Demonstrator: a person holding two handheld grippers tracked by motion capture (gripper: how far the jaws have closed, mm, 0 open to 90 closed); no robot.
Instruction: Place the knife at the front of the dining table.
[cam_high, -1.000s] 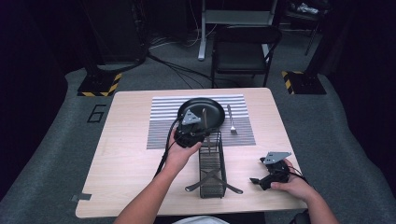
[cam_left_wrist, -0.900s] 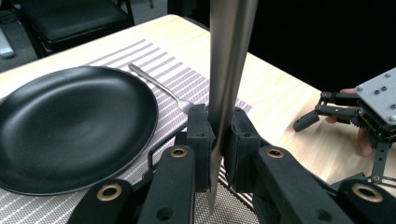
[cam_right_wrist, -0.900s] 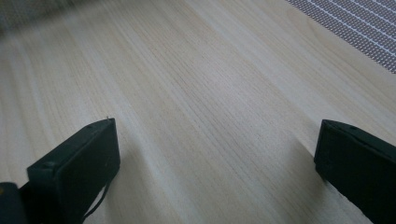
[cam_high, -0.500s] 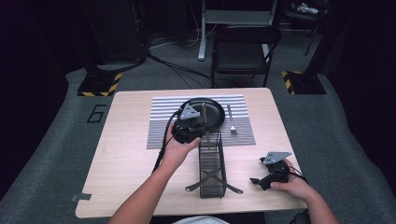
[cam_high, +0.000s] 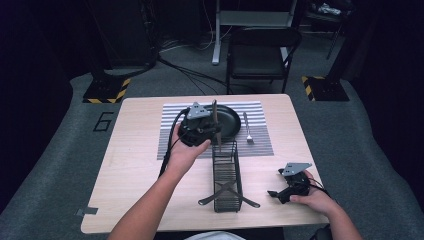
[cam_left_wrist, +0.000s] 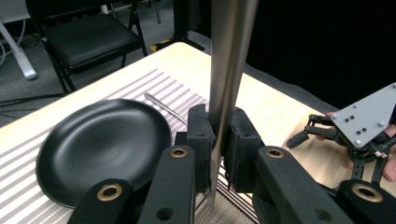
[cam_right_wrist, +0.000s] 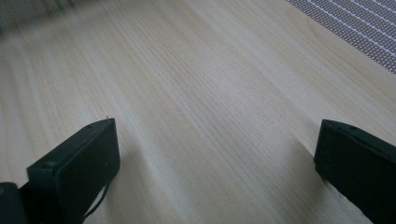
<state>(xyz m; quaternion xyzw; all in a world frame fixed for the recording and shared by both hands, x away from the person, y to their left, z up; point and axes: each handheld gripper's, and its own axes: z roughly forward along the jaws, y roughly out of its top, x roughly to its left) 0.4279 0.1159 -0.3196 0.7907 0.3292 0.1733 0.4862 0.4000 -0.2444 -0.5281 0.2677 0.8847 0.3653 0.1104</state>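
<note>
Left gripper (cam_high: 212, 134) clamped on knife (cam_left_wrist: 226, 84), pads pinching flat metal near mid-length. Knife upright between jaws: one end sticks up above gripper, other end hangs below it, over far end of wire rack (cam_high: 226, 175). Gripper held above table, near edge of black plate (cam_left_wrist: 102, 144) on striped mat (cam_high: 260, 142). Fork (cam_high: 247, 129) on mat just beside plate. Right gripper (cam_high: 274, 193) jaws wide apart, empty, low over bare table (cam_right_wrist: 196, 93) near front right corner.

Left tongs (cam_high: 216, 134) grip an upright knife (cam_high: 215, 120) above the wire rack (cam_high: 226, 175).
</note>
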